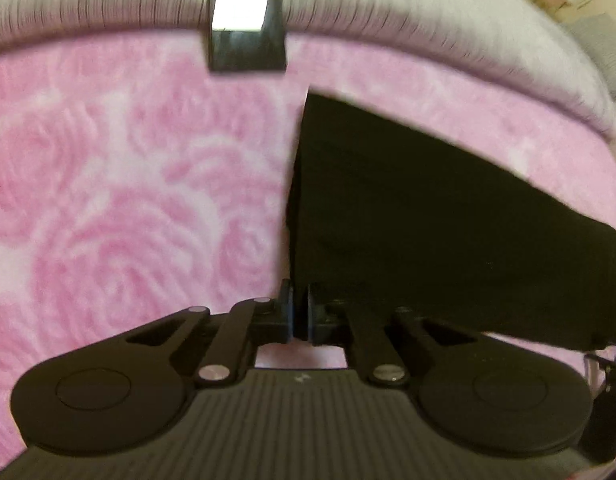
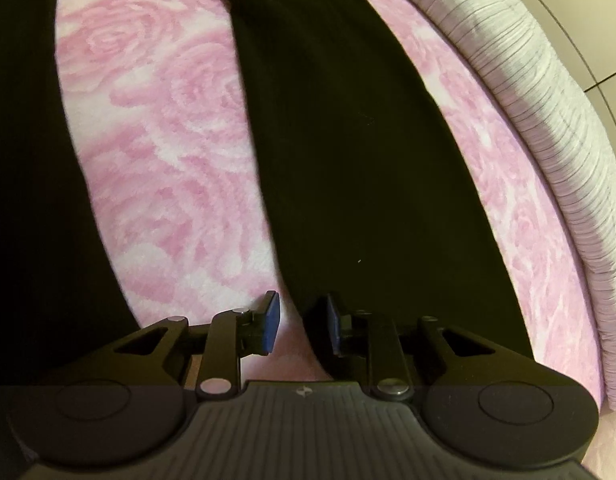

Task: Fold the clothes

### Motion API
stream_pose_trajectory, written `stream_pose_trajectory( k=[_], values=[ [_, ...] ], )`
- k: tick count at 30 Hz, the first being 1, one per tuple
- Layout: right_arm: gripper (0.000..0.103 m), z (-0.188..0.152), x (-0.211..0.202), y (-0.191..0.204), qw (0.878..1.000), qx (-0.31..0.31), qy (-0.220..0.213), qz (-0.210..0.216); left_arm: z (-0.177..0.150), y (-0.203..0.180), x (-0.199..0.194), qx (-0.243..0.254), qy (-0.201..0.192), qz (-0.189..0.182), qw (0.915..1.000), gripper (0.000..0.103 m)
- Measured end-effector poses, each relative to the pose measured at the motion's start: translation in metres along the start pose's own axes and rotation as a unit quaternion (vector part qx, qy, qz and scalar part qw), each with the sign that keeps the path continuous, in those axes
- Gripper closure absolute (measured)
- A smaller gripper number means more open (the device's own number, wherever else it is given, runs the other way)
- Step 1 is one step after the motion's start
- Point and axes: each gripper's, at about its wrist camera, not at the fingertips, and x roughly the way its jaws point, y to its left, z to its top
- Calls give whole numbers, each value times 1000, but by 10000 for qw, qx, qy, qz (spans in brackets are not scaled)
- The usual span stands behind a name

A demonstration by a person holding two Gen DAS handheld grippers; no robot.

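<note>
- Black garment [image 2: 347, 152] lies spread on the pink rose-patterned blanket [image 2: 164, 140], two long dark parts running up it with pink showing between.
- Left gripper [image 1: 299, 312] pinches the garment's near edge, pads almost together.
- Right gripper [image 2: 302, 322] stands spread, one pad over blanket, the other seemingly over cloth.
- Grey ribbed cover [image 1: 108, 4] borders the blanket's far side.

Blanket: pink fleece blanket with a rose pattern [image 1: 120, 200], filling the centre and 9 o'clock side of the left wrist view.
Bedding edge: grey-white ribbed quilted bed cover [image 2: 555, 148], curving from 12 to 4 o'clock beside the blanket.
Object at 12 o'clock: glossy black rectangular thing with a bright white face [image 1: 244, 12], blurred.
Floor: pale tiles [image 2: 599, 52] at 2 o'clock.
</note>
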Motion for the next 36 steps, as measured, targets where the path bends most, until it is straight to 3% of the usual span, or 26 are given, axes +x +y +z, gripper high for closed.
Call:
stream_pose_trajectory(
  k=[1,11,18,20,22,24,29,32,36],
  values=[
    [103,1,1,-1,10000,37,0,9,0,2,-7,26,-78,-44,10000,99],
    [103,-2,-8,6,9996,40,-134,253,-13,5,7,151,160,283,9994,99],
    [103,-21,-39,24,9969,514,-184,563,-28,20,-29,-283,150,568,9979,96],
    [97,-28,-50,31,9951,722,-170,650,-41,21,-51,-227,144,649,9975,92],
    [84,-36,-61,37,9928,930,-157,737,-59,20,-69,-140,164,656,9976,77],
    [77,-44,-73,44,9900,1137,-144,823,-80,15,-81,27,302,672,9973,70],
    [72,-66,-89,73,9820,1537,108,1090,-137,-1,-71,779,929,634,9906,64],
    [70,-81,-93,96,9768,1700,355,1251,-148,-1,-69,751,940,459,9917,60],
    [62,-89,-106,105,9759,1830,381,1126,-148,1,-78,757,849,265,9932,49]
  ],
)
